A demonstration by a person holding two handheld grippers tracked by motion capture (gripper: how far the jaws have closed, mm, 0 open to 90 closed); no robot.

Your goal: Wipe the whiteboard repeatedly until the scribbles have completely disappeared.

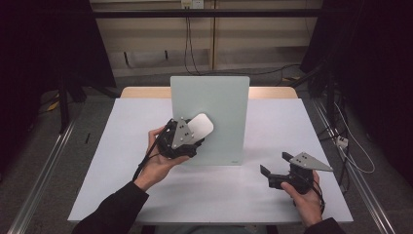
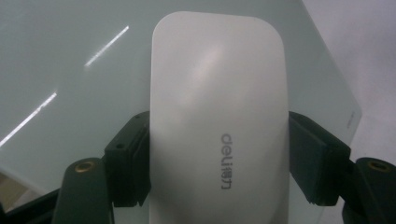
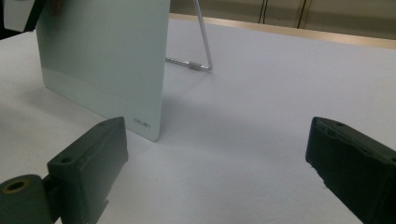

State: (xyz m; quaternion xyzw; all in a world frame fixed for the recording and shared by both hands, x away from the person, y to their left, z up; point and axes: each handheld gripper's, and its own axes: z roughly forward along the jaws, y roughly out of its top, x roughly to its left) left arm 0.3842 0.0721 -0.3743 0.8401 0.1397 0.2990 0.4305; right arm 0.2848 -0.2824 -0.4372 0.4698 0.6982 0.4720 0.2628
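High view: the left claw [image 1: 191, 132], at centre left of the frame, grasps a flat white rounded-rectangle plastic eraser [image 1: 199, 126] and holds it against the face of a pale green glass board [image 1: 216, 105] that stands upright at mid-frame on the white surface [image 1: 122, 161]. The eraser juts toward the upper right from under the claw's grey plate. The right claw [image 1: 275, 168] rests low at lower right, well apart from the board, its jaws spread and holding nothing.

Left gripper view: the eraser [image 2: 217, 121] runs up the middle of the frame, its grey printed lettering readable here. The two black jaws press its long sides near the bottom. The board [image 2: 70, 56] lies behind it, with bright streaks of reflected light at left.

Right gripper view: the board [image 3: 107, 60] stands at upper left, its bottom corner bearing a small logo. Behind it, at top centre, a thin metal wire stand [image 3: 201, 42] props it on the surface [image 3: 261, 107]. The jaws stand wide at the bottom corners, bare surface between them.
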